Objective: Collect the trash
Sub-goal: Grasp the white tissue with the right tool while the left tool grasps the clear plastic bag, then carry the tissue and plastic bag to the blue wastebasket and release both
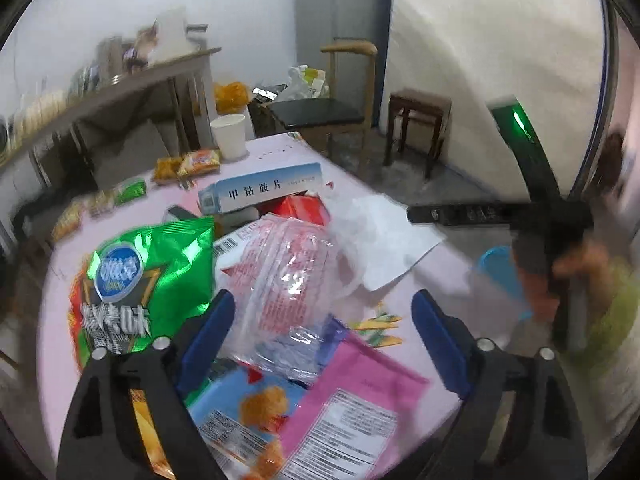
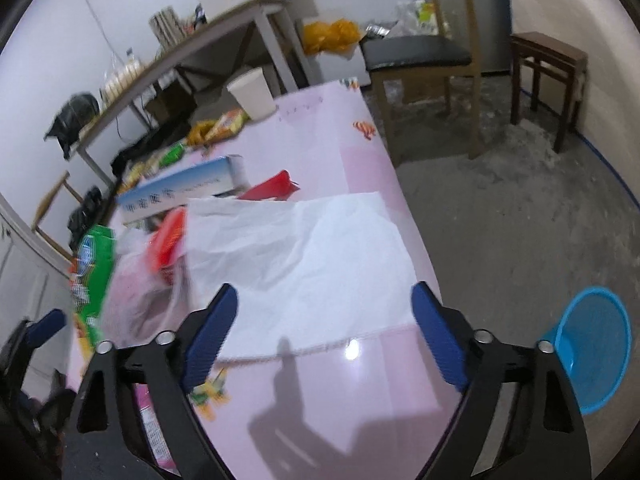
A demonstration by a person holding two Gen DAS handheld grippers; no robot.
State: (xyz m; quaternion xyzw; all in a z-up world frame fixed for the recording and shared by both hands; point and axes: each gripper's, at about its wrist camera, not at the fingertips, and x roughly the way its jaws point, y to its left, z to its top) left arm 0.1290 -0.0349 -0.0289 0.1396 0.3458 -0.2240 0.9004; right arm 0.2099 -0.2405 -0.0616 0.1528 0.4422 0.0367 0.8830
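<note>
A wooden chair (image 2: 432, 52) and dark stool (image 2: 548, 72) stand beyond the pink table (image 2: 320, 140).

Both wrist views, close over table (image 1: 280, 148)

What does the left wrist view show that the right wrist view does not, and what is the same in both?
Only the left wrist view shows the blue snack packet, most of the pink packet and the clear printed wrapper between the open left tongs.

Only the right wrist view shows the whole blue bin on the floor, and the white tissue ahead of the open right tongs.

Both show the pink table, the green chip bag, the medicine box and the paper cup.
</note>
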